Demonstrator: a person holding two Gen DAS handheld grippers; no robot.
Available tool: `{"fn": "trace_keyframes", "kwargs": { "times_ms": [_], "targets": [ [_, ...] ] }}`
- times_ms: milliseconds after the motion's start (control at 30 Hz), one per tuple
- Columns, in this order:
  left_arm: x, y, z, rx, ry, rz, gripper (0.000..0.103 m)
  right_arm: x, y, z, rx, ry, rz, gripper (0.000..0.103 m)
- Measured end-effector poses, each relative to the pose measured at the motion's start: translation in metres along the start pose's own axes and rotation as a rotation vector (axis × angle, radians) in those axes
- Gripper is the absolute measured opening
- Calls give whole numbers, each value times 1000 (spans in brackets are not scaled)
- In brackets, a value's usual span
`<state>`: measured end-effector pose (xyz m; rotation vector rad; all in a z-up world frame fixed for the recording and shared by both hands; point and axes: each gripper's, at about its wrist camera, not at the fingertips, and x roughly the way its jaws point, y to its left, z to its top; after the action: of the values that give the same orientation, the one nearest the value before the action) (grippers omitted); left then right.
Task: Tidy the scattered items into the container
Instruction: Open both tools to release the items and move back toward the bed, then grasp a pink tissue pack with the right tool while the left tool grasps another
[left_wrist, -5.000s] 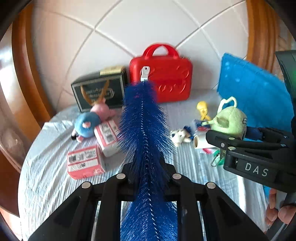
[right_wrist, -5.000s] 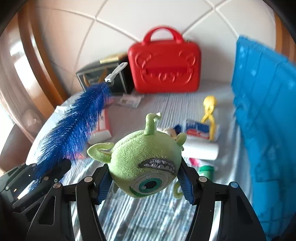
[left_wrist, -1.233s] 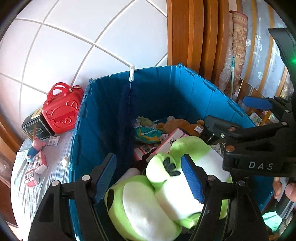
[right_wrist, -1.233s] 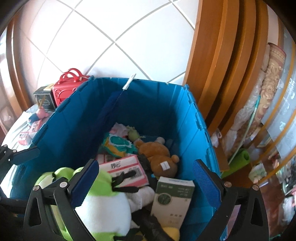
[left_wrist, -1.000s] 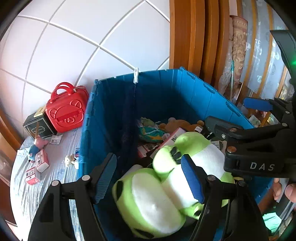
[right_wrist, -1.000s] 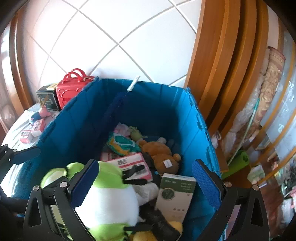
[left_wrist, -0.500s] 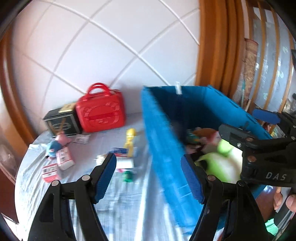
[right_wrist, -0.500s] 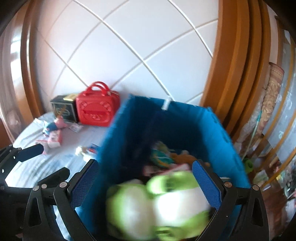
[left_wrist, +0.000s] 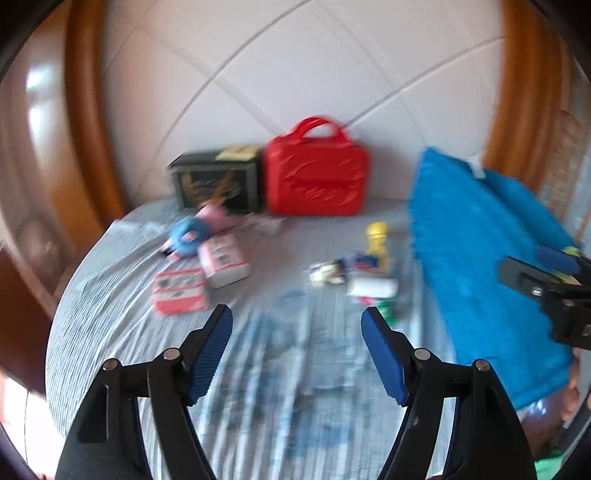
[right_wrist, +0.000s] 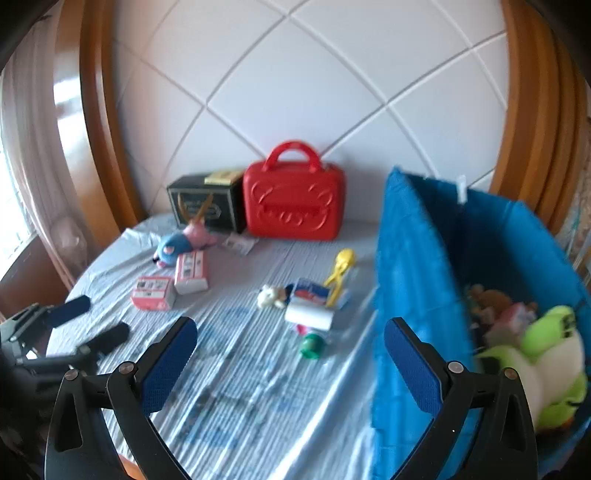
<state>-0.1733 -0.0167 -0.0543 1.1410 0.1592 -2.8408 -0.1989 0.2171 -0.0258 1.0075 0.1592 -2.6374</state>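
Observation:
My left gripper (left_wrist: 296, 321) is open and holds nothing, hovering over the striped cloth. My right gripper (right_wrist: 290, 332) is open and holds nothing too, beside the blue bin (right_wrist: 410, 273). Inside the bin lie a green and white plush (right_wrist: 550, 365) and other toys. On the cloth are two pink boxes (right_wrist: 153, 293), a blue and pink plush (right_wrist: 173, 247), a small white toy (right_wrist: 269, 295), a yellow figure (right_wrist: 341, 271), a white roll (right_wrist: 308, 317) and a green cap (right_wrist: 312, 347). The left view is blurred.
A red case (right_wrist: 293, 203) and a dark box (right_wrist: 205, 203) stand against the white tiled wall at the back. Wooden frames curve up on both sides. The left gripper's fingers (right_wrist: 74, 306) show at the left edge of the right wrist view.
Both grippers have swung left, away from above the bin to over the cloth. The earlier held blue brush and green monster toy are gone from the jaws.

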Motion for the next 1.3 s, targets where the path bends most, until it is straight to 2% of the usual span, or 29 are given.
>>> {"fn": "trace_keyframes", "kwargs": {
  "times_ms": [200, 367, 533, 800, 1000, 1133, 1300],
  "targets": [
    [54, 74, -5, -102, 80, 141, 72, 73, 22, -2, -33, 95, 28, 103],
    [95, 119, -15, -197, 154, 233, 72, 134, 41, 1, -58, 161, 113, 103],
    [132, 154, -28, -295, 234, 238, 72, 190, 72, 3, -92, 240, 170, 103],
    [209, 196, -31, -274, 355, 208, 72, 259, 132, 8, -102, 308, 192, 103],
    [273, 241, -37, -234, 463, 160, 72, 328, 183, -1, -64, 391, 158, 103],
    [304, 262, -35, -178, 505, 125, 72, 366, 212, -5, -47, 417, 81, 102],
    [331, 289, -26, -122, 511, 140, 72, 406, 233, -4, 5, 432, -27, 90]
  ]
}}
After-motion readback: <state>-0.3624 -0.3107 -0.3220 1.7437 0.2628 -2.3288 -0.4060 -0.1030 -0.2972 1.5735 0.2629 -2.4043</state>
